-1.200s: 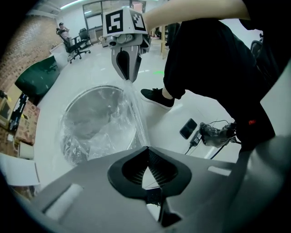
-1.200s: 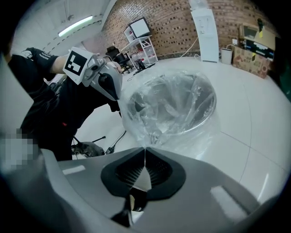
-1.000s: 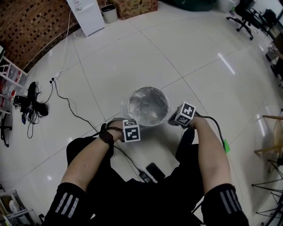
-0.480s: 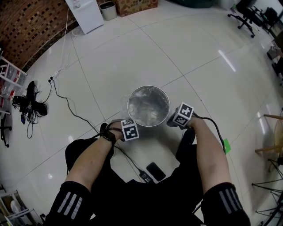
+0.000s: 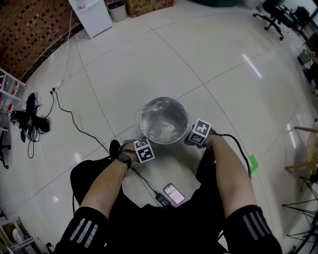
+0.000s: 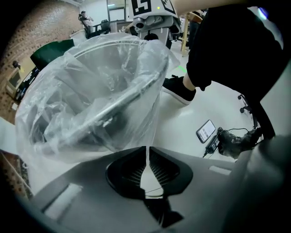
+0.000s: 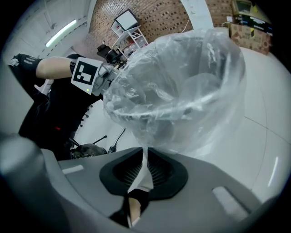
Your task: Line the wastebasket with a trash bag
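A round metal wastebasket (image 5: 164, 121) stands on the white tiled floor between the person's feet. A clear trash bag (image 6: 104, 91) (image 7: 182, 86) lines it and is folded over the rim, hanging down the outside. My left gripper (image 5: 143, 144) (image 6: 146, 149) is at the basket's near-left side, and a thin edge of the film runs between its nearly closed jaws. My right gripper (image 5: 190, 139) (image 7: 144, 154) is at the near-right side and pinches a strip of the film. Both pairs of jaws have just been opening slightly, with the film still between them.
A phone (image 5: 174, 193) with a lit screen and a charger (image 5: 162, 199) lie on the floor by the person's legs. A cable (image 5: 74, 119) runs off to the left. A white cabinet (image 5: 90, 15), a small bin (image 5: 117, 10) and office chairs (image 5: 272, 12) stand far off.
Both grippers have sunk lower along the basket's sides, drawing the bag's edge down over the rim. The phone's screen has lit up.
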The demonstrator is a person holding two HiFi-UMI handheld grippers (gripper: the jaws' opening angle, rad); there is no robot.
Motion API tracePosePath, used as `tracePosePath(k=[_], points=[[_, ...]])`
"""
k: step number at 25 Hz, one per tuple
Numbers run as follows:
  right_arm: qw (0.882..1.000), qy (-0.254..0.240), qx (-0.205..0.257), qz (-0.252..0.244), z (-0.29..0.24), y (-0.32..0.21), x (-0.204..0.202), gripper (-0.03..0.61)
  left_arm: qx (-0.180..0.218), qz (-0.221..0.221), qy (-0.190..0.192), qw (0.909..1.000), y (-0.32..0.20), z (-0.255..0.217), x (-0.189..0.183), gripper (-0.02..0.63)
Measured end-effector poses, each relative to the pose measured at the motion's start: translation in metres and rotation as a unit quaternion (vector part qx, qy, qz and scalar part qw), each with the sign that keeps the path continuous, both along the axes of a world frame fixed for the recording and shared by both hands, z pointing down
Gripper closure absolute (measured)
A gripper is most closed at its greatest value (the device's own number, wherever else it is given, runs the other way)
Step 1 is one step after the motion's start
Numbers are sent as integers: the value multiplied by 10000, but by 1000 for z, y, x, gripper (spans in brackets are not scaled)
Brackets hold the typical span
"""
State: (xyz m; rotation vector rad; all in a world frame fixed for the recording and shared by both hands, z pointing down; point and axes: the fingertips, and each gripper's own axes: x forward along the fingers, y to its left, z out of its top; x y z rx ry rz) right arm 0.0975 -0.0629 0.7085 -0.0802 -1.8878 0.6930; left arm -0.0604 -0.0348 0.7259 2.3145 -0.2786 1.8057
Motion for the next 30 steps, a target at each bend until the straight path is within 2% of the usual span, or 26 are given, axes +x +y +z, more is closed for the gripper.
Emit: tracePosePath(k=[4,8,11,15,21,23,28,30], points=[[9995,157,-38,-253,3,8,0,465,-177,-24,-58,9998,3,2,-8,527],[9996,77,-71,-256,-9,5,5,452,-260,133,-115,9995,7,-6,-14,482],[9997,36,-80,-247,-22,3,12,441,-406,237,-157,9988,16,-20,-20,471],[9998,-149,67,-137,-46,-9,15,437,-518,311,43,9982,16,-45,-24,463],[9981,-244,558,137,-60,-34,17,425,-701,-2,53,9975,4,-84,-49,459],[9971,-167,726,134,-59,-41,22,406,-611,-99,178,9979,-7,-99,-51,459],[9942,-96,1065,152,-58,-57,26,382,323,-435,427,9976,-66,-125,-65,436],[9930,-116,1161,173,-58,-62,23,382,498,-631,495,9955,-86,-124,-73,430]])
